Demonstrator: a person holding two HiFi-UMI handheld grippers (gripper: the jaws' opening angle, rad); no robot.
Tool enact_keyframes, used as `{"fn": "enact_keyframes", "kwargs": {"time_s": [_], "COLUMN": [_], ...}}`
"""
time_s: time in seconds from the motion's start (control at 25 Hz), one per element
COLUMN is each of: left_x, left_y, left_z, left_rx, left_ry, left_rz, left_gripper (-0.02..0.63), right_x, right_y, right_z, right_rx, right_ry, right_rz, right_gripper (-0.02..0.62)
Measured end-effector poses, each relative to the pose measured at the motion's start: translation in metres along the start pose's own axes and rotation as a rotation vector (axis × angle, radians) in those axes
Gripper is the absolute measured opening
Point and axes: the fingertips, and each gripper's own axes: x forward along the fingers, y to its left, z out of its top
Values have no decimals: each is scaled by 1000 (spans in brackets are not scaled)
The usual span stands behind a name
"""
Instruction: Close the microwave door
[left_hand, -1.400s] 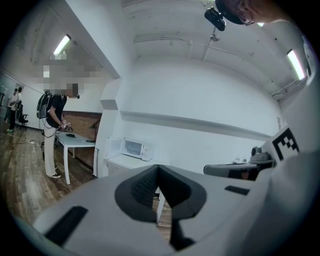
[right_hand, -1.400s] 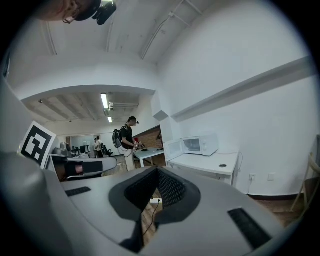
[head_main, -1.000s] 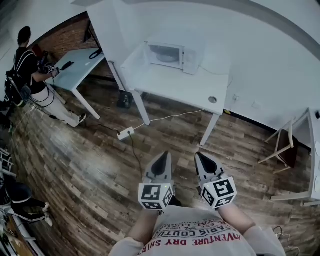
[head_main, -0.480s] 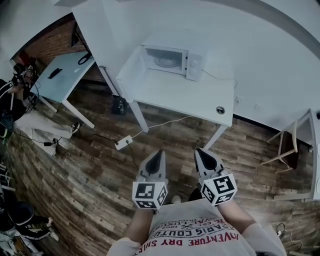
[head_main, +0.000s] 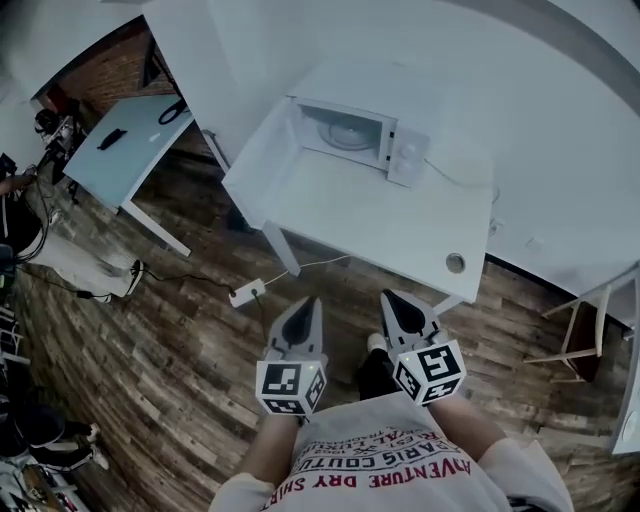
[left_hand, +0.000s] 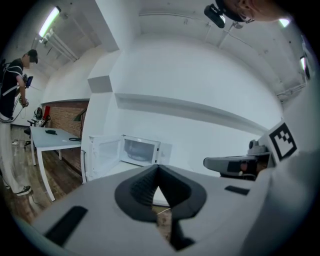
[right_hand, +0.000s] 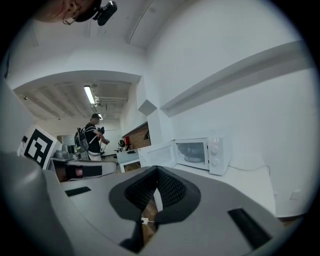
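Head view showed the left hand-held gripper (head_main: 306, 305) and right hand-held gripper (head_main: 390, 298), jaws together and empty, short of the tabletop (head_main: 400, 235). At its far side stood the microwave (head_main: 352, 132). Its door (left_hand: 102, 156) swung open leftward, well apart, likely nearer the left.

White microwave (head_main: 365, 135) at back of white table (head_main: 350, 215), door (left_hand: 105, 156) swung wide open leftward

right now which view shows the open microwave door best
Left gripper view: the microwave door shows its inner face, swung wide open. Right gripper view shows it smaller and oblique; head view only a pale sliver from above.
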Motion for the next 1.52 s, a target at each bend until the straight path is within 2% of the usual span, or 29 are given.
{"fn": "enact_keyframes", "kwargs": {"time_s": [0.44, 0.76, 1.0, 1.28, 1.52], "left_x": [168, 228, 272, 325, 343], "left_y": [16, 35, 47, 66, 89], "left_z": [37, 44, 50, 68, 63], "left_rx": [-57, -87, -87, -45, -25], "left_ry": [-3, 18, 34, 66, 109], "left_rz": [121, 182, 144, 72, 67], "left_gripper": [-8, -8, -8, -8, -8], "right_x": [121, 179, 213, 252, 284], "right_y": [-137, -202, -229, -264, -291], "right_z": [50, 72, 85, 95, 102], "right_rx": [6, -4, -20, -69, -21], "right_ry": [27, 33, 30, 28, 29], "right_rz": [102, 99, 56, -69, -127], "right_gripper": [8, 8, 8, 8, 8]}}
